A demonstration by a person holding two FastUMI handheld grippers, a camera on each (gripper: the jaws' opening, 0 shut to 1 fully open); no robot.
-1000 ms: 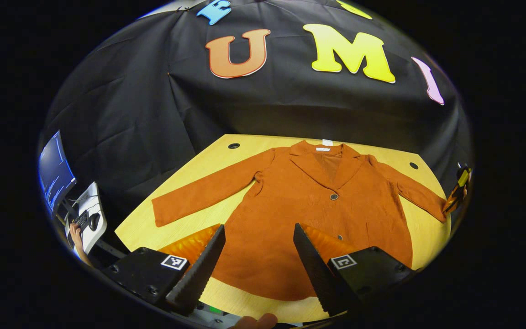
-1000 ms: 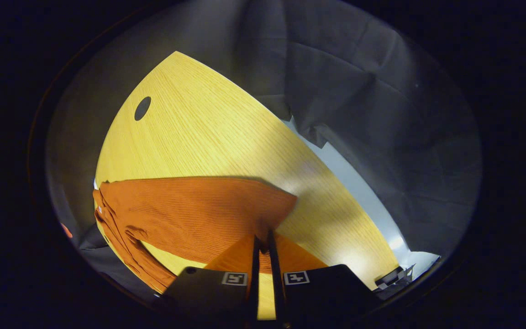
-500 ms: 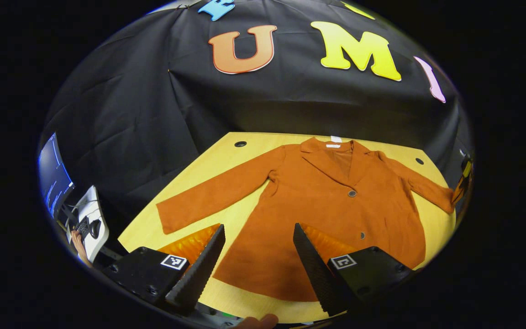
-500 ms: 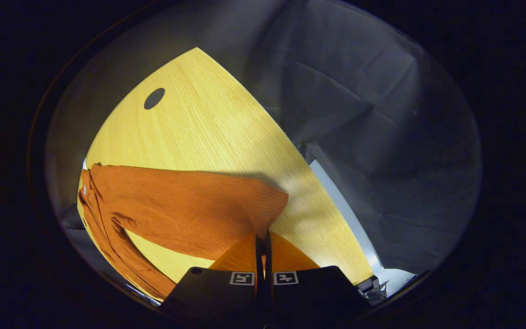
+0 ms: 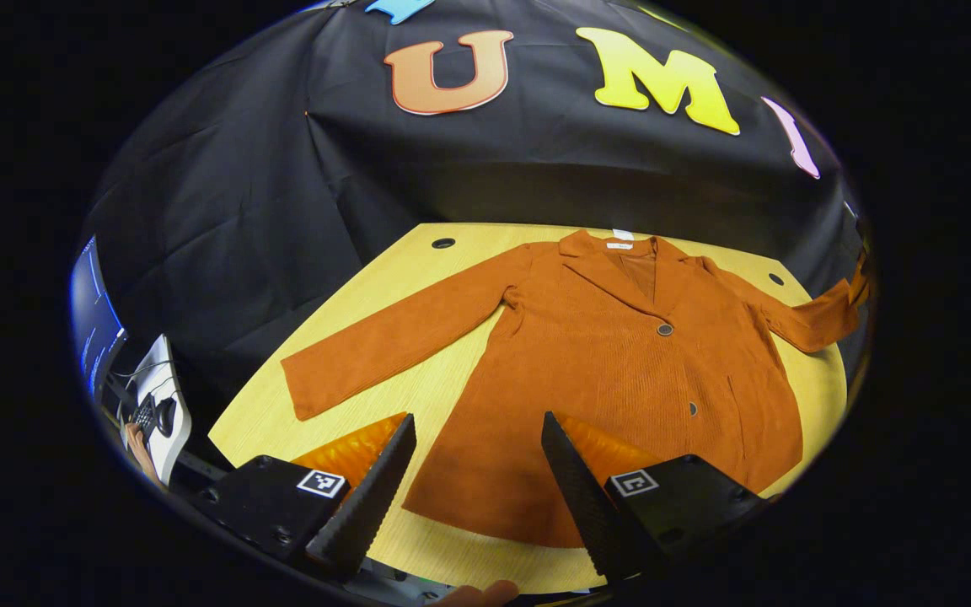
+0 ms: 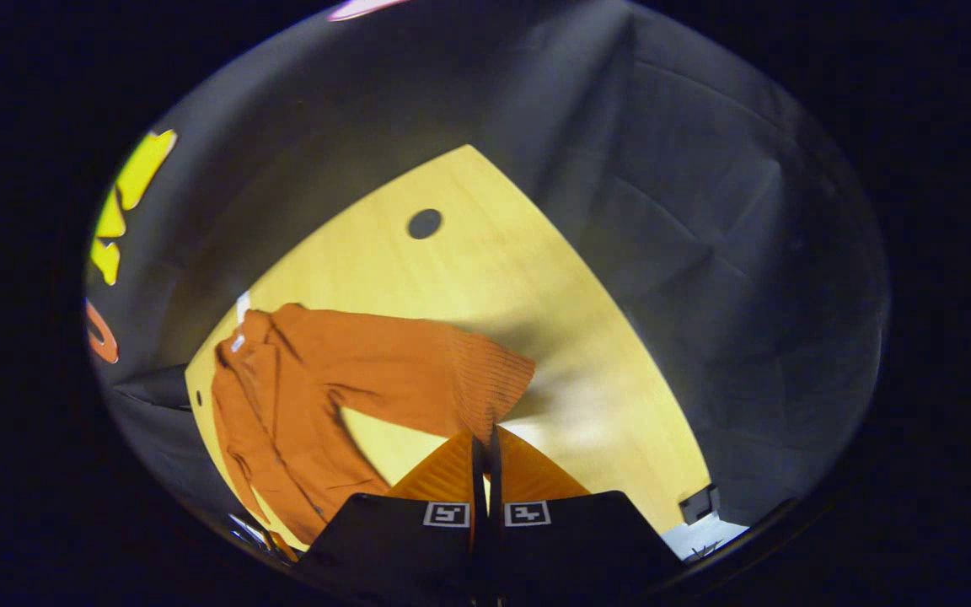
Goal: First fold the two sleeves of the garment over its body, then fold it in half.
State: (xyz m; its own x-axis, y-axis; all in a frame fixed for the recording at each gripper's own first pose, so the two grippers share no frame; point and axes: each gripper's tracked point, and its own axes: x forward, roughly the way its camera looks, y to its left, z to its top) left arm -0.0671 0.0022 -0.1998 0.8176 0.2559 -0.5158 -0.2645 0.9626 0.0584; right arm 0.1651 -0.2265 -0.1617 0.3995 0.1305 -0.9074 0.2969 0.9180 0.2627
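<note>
— Where is the jacket [image 5: 620, 371] lying, and which way is it pointing?

— It is lying flat and face up on the yellow table [image 5: 384, 278]. In the left gripper view its long axis is running from the collar [image 5: 616, 253], which is sitting at the far edge near the black cloth wall, down to the hem [image 5: 485, 514] at the near edge. One sleeve [image 5: 393, 337] is stretching out flat toward the left, slanting down to the near-left corner.

— And the other sleeve [image 6: 418, 371]?

— Its cuff end is lifting off the table at the right rim of the left gripper view. In the right gripper view the right gripper [image 6: 485, 443] is pinching that cuff, its two fingers pressed together on the fabric, with the sleeve trailing back to the jacket body on the left.

— What is the left gripper [image 5: 473, 447] doing?

— It is hovering above the hem with its fingers spread wide apart and holding nothing.
</note>
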